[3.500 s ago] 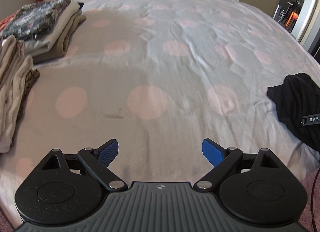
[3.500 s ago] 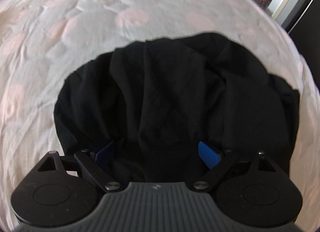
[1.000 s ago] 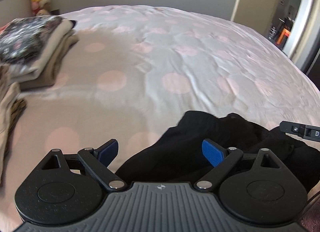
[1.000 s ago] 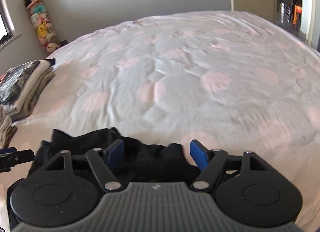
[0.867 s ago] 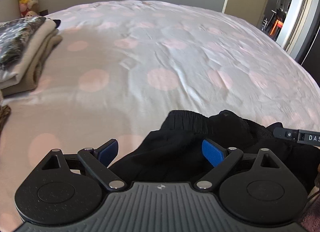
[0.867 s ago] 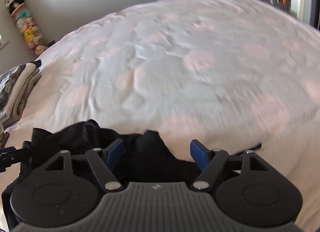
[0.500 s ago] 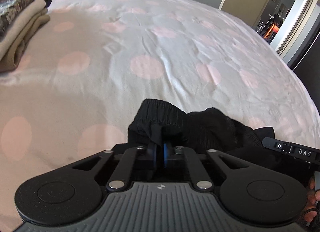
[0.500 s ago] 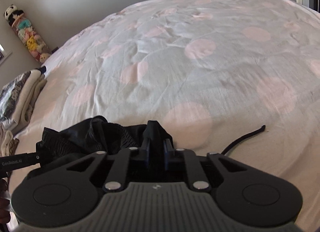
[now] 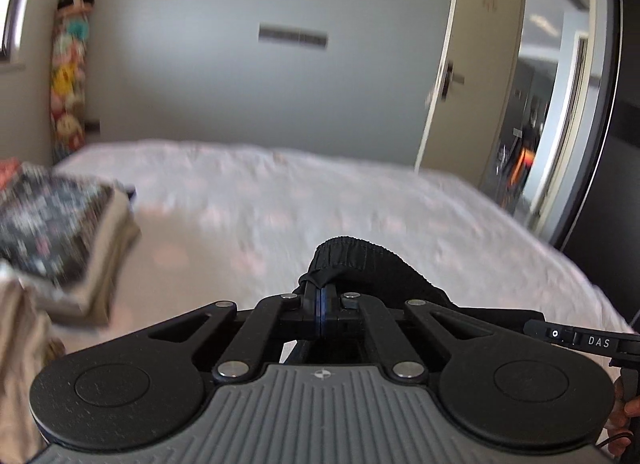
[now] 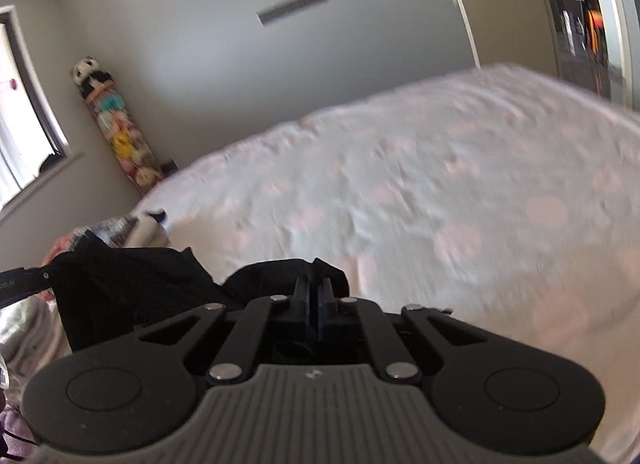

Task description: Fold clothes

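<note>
Your left gripper (image 9: pixel 322 298) and right gripper (image 10: pixel 314 298) each pinch the waistband of the black shorts (image 9: pixel 360 264), jaws just closed on fabric, holding it above the pink-dotted bedspread (image 9: pixel 360 199), stacked folded clothes (image 9: pixel 60 240) at left.

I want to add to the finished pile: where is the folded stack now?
In the left wrist view, the folded stack sits on the bed at far left, near the window-side wall.

Materials: mostly cloth, plus matt plastic.
Black garment (image 9: pixel 360 260): matt knit, ribbed elastic band. Bed (image 10: pixel 460 191) sheet: crumpled matt cotton-like cloth. Left tool (image 9: pixel 322 300): matt textured black plastic, ribbed grey housing, shiny metal pivots.
</note>
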